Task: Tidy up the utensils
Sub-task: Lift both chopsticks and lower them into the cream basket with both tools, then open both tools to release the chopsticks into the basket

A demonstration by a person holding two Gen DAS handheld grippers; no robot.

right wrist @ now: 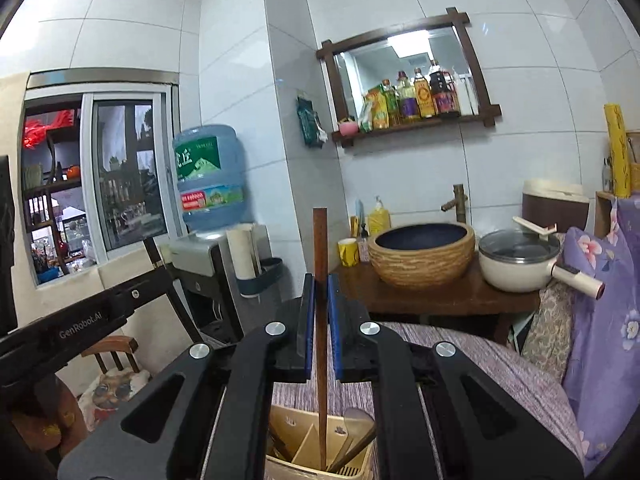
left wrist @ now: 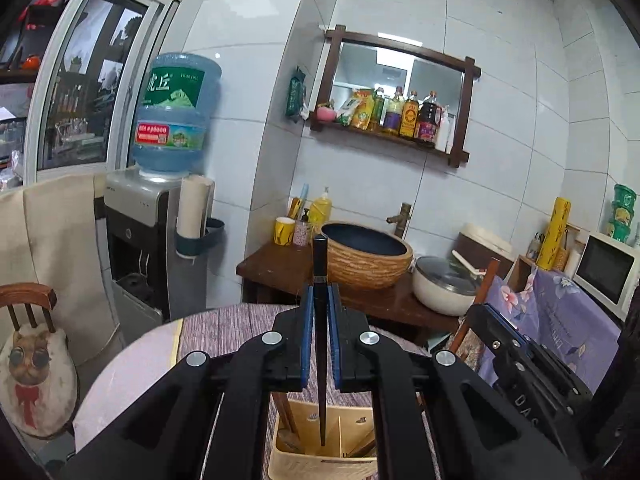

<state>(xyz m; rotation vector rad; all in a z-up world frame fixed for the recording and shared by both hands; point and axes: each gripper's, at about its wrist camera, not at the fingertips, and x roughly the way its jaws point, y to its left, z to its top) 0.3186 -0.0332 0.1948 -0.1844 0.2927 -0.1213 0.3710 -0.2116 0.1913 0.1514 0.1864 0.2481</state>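
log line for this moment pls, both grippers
left gripper: shut on black chopstick | right gripper: shut on brown chopstick | both upright over utensil holder

Each wrist camera looks forward along its fingers, nearly level, toward the tiled wall; both views share the basin (left wrist: 366, 254) (right wrist: 422, 254) and the mirror shelf (left wrist: 394, 96) (right wrist: 408, 80).

White tiled walls (left wrist: 248, 80), wood-framed mirror (left wrist: 400, 76), water dispenser (left wrist: 160, 216), sliding window (right wrist: 116, 172).
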